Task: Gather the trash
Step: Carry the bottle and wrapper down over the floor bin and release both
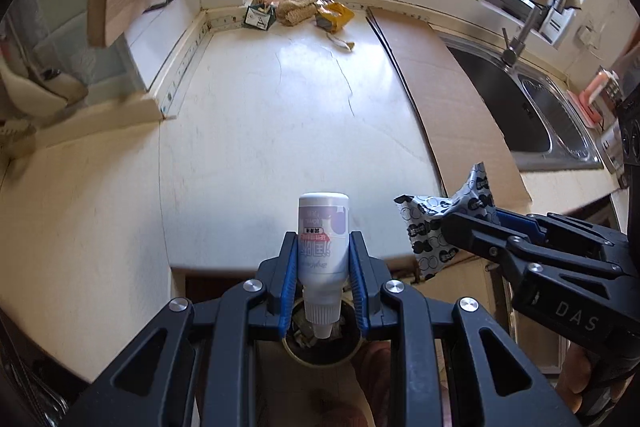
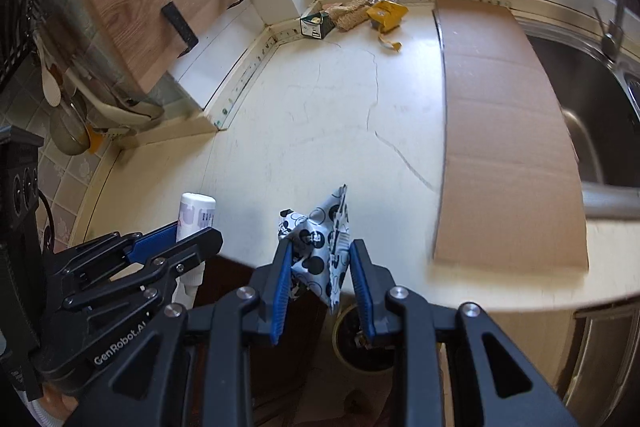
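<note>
Left fingers [image 1: 324, 267] clamped across the bottle [image 1: 323, 239], cap down, right fingers [image 2: 320, 267] pinching the crumpled wrapper [image 2: 320, 243], both carried off the surface [image 1: 280, 107] edge above the bin [image 2: 360, 347], presumably so each falls straight in on release.

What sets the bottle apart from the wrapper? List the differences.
The bottle is a rigid white cylinder; the wrapper is a crumpled, flat packet with a black-and-white cartoon print.
The bottle is in the left gripper, cap pointing down; the wrapper is in the right gripper, bunched with no clear way up.
Shared: each is clamped between blue pads, past the counter edge, above a round bin on the floor.
</note>
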`<act>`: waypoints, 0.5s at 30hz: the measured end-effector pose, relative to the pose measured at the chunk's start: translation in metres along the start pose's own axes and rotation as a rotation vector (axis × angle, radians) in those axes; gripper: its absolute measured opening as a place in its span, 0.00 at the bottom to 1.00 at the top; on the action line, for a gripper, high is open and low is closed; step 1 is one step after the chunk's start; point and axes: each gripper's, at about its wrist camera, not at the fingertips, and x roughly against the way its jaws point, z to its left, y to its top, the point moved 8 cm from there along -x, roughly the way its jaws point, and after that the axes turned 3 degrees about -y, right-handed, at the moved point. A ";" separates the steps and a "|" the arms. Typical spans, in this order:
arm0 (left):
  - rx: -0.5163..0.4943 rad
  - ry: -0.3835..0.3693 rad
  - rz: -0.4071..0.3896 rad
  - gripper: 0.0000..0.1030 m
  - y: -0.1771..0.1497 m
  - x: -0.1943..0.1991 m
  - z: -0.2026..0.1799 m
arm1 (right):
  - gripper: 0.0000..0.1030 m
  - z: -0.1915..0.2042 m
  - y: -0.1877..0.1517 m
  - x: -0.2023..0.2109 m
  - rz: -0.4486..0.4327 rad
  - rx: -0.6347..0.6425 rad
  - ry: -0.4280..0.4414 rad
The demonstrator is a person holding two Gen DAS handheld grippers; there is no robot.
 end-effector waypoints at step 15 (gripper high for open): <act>0.063 -0.085 0.101 0.22 -0.117 -0.024 -0.014 | 0.28 -0.016 -0.134 -0.014 0.165 -0.016 -0.064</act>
